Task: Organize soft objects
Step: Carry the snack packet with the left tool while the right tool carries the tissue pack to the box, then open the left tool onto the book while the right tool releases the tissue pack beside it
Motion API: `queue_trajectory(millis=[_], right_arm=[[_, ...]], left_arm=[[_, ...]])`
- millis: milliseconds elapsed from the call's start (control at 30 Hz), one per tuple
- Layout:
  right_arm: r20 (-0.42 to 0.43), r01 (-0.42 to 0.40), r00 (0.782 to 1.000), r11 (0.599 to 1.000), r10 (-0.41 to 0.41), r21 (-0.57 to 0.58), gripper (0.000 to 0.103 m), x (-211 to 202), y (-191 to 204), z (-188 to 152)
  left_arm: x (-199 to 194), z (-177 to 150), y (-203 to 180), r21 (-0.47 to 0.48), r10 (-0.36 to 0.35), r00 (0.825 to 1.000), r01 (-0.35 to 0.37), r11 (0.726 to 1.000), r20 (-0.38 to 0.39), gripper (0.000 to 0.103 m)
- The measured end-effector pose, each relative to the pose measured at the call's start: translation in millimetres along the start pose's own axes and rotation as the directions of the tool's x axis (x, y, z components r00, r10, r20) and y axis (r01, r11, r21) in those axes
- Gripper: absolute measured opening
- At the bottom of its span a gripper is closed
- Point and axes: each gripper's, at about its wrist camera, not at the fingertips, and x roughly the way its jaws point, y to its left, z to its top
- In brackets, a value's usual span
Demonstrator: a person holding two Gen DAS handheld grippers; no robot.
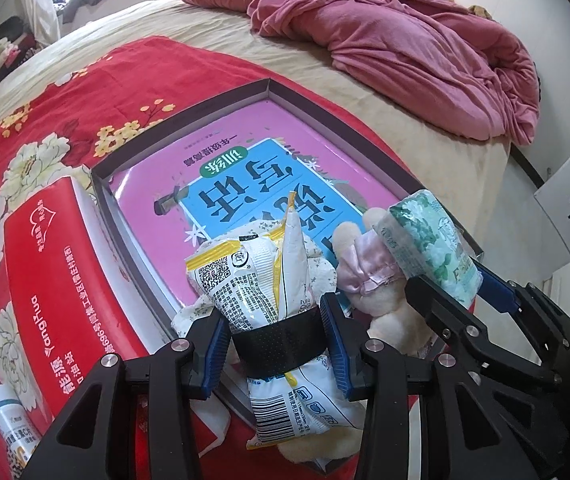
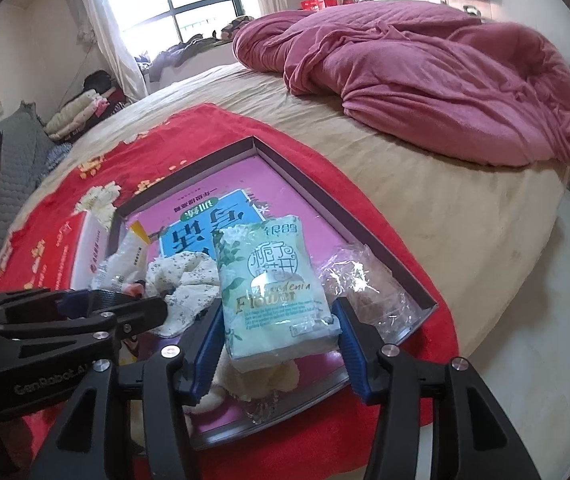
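The left gripper (image 1: pixel 275 344) is closed on a yellow-and-white wet-wipe pack (image 1: pixel 261 280), its blue-padded fingers (image 1: pixel 215 354) pinching the pack around its middle, where a black band crosses it (a barcode shows on the near end, a QR code on the far end). The pack is held over the near edge of a shallow grey tray (image 1: pixel 189 110), which lies on a red floral blanket (image 1: pixel 85 92) spread over the bed. A pink-and-blue workbook (image 1: pixel 245 184) lies flat in the tray. The right gripper (image 2: pixel 279 340) is clamped on a green tissue pack (image 2: pixel 273 280) printed with "Flower", gripping its lower sides and holding it above the tray's near portion; the left wrist view shows the same pack at the right. Beneath the two packs, a floral cloth (image 2: pixel 185 280) and a cream plush toy (image 1: pixel 365 272) with a pink satin piece rest in the tray. A crumpled clear plastic bag (image 2: pixel 365 284) lies in the tray's right corner. A red tissue box (image 1: pixel 57 264) sits just left of the tray, with a small white bottle (image 1: pixel 7 426) near it. A pink quilt (image 2: pixel 445 76) is heaped at the far side of the bed.
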Motion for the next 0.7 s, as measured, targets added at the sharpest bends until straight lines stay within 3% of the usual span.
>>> queue_trajectory(millis=[433, 700], right_arm=[[0.021, -0.001, 1.000, 1.000, 0.001, 0.009, 0.065, -13.6, -6.5, -1.1], [0.034, 0.012, 0.999, 1.000, -0.013, 0.024, 0.065, -23.3, -17.0, -0.9]], left_arm=[[5.4, 2.4, -7.4, 0.023, -0.001, 1.000, 0.001, 1.000, -0.014, 0.046], [11.1, 2.1, -16.1, 0.038, -0.020, 0.999, 0.021, 0.999, -0.030, 0.046]])
